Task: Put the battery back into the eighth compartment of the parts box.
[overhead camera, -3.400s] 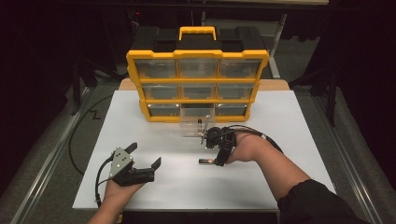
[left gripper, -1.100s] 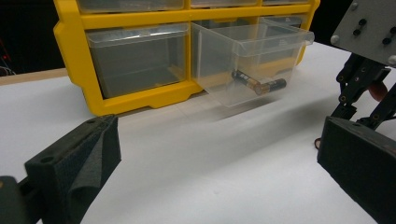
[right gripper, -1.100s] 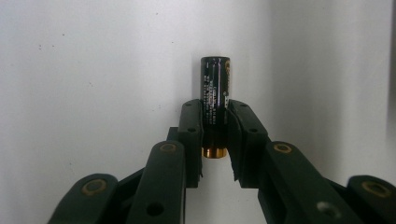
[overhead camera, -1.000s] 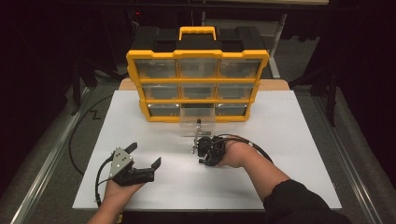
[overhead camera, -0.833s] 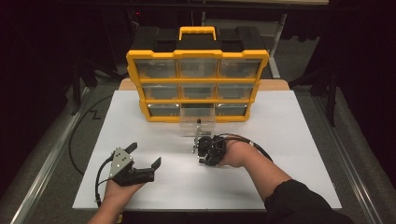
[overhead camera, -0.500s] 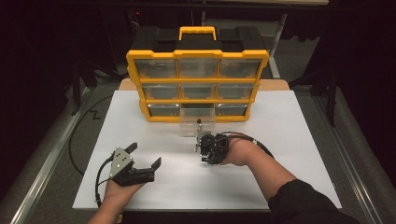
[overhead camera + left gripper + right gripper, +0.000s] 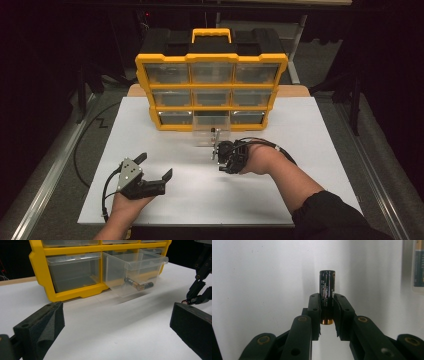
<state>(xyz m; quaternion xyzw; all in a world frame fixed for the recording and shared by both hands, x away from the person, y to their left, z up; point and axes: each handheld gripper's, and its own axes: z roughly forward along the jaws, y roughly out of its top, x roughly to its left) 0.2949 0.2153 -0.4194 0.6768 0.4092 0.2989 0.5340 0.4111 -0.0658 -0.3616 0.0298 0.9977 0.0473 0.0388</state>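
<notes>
From the high view, the yellow organizer [image 7: 211,90] stands at the far side of the white table [image 7: 310,150], with nine clear drawers in three rows of three. One, the bottom middle drawer [image 7: 210,131], is pulled out toward the person, probably to take batteries. The right gripper [image 7: 217,151] hangs just in front of that drawer, clamped on a small dark battery [image 7: 214,150]. The left gripper [image 7: 154,168] rests well to the left of the organizer's front, jaws spread wide and empty (apparently waiting its turn).

In the left gripper view, the pulled-out drawer [image 7: 132,272] already holds one battery lying on its floor [image 7: 138,284], so the one being carried would likely make two.

In the right gripper view, the jaws pinch the carried battery [image 7: 327,285] near its lower end, leaving most of its length free, which should let it drop cleanly into the drawer.
</notes>
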